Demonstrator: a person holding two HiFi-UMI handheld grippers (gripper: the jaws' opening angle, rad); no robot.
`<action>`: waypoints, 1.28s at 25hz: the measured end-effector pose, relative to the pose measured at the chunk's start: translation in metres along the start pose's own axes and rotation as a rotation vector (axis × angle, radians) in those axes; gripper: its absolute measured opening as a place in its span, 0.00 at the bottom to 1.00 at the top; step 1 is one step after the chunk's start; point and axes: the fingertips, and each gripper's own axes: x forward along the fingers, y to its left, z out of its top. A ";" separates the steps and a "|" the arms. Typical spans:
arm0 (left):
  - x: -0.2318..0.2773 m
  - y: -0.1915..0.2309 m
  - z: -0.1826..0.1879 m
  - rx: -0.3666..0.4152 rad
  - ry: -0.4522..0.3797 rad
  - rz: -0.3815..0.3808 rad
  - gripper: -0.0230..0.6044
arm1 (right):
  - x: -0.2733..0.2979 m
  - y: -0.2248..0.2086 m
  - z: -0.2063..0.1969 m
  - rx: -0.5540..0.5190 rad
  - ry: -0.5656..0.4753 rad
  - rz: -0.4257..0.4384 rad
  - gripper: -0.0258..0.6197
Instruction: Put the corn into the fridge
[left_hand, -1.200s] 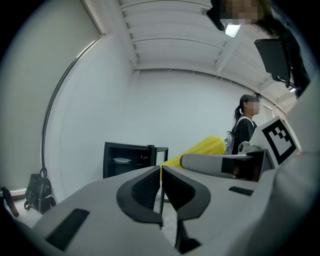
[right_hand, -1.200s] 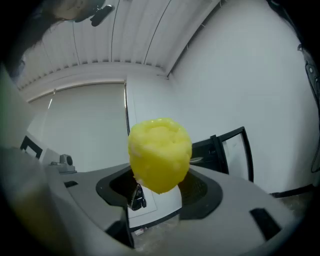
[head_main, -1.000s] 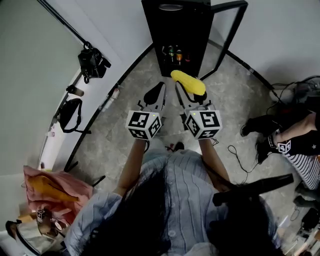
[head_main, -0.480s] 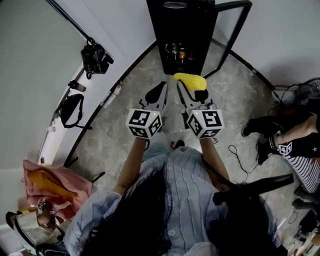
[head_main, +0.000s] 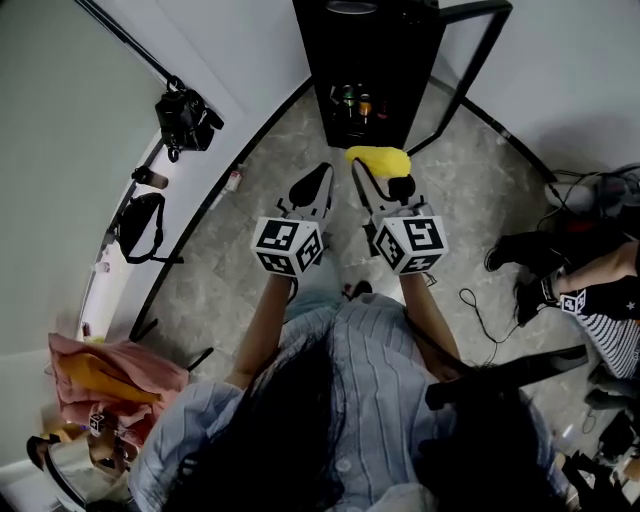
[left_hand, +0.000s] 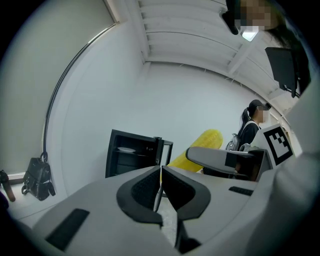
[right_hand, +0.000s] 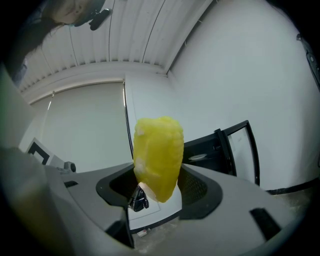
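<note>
A yellow corn cob (head_main: 379, 158) is clamped crosswise in my right gripper (head_main: 380, 176), just in front of the small black fridge (head_main: 372, 60). The fridge door (head_main: 470, 65) stands open to the right, with bottles on a shelf inside. In the right gripper view the corn (right_hand: 158, 156) stands up between the jaws of the right gripper (right_hand: 159, 187), with the fridge (right_hand: 212, 150) behind it. My left gripper (head_main: 310, 186) is shut and holds nothing, beside the right one. In the left gripper view the left gripper (left_hand: 160, 186) has its pads touching, and the corn (left_hand: 199, 146) and the fridge (left_hand: 134, 152) lie beyond.
A black camera (head_main: 184, 116) and a black bag (head_main: 139, 226) lie along the white wall at left. A seated person's shoes (head_main: 515, 252) and cables (head_main: 480, 310) are on the grey floor at right. Pink and yellow cloth (head_main: 100, 375) lies at lower left.
Both grippers have moved slightly nearer the fridge, and the corn has turned from slanting to lying more level across the jaws.
</note>
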 end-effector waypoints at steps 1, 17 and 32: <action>0.006 0.008 0.000 -0.003 0.006 -0.003 0.07 | 0.008 -0.001 -0.002 0.000 0.005 -0.004 0.44; 0.099 0.136 0.037 -0.022 0.050 -0.104 0.07 | 0.154 -0.021 -0.012 0.037 0.031 -0.106 0.44; 0.130 0.205 0.039 -0.056 0.077 -0.218 0.07 | 0.231 -0.016 -0.033 0.026 0.044 -0.202 0.44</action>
